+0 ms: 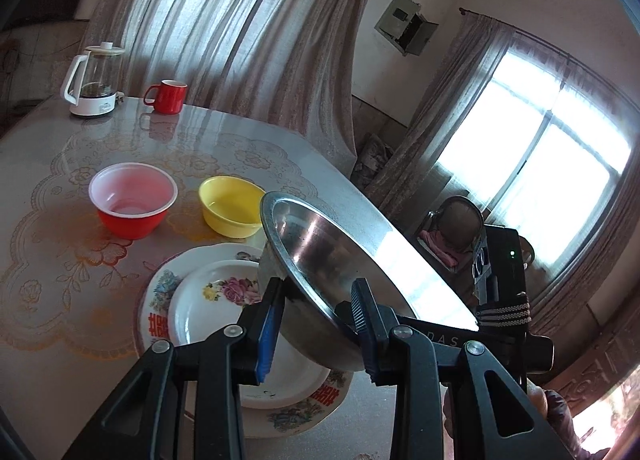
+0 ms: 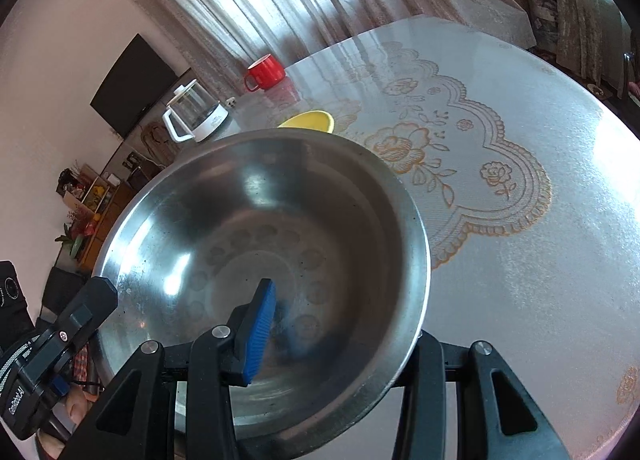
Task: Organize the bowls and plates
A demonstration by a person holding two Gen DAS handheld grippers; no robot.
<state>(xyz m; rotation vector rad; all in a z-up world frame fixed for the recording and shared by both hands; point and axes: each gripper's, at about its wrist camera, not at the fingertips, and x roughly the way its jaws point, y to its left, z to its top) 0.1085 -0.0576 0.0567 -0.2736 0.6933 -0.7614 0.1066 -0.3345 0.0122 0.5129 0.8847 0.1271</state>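
Left wrist view: your left gripper (image 1: 316, 324) pinches the rim of the steel bowl (image 1: 320, 244), one pad inside, one outside, bowl tilted above the stacked floral plates (image 1: 192, 300).
Right wrist view: your right gripper (image 2: 340, 336) clamps the same bowl's wall, blue pad (image 2: 260, 324) inside, the other finger hidden beneath.
Bowl position: lifted off the table (image 2: 520, 260), held between both tongs.
Handling: rigid, light, slick metal — likely to pivot; grip deep on the rim.
Nearby: red bowl (image 1: 132, 200), yellow bowl (image 1: 232, 204).
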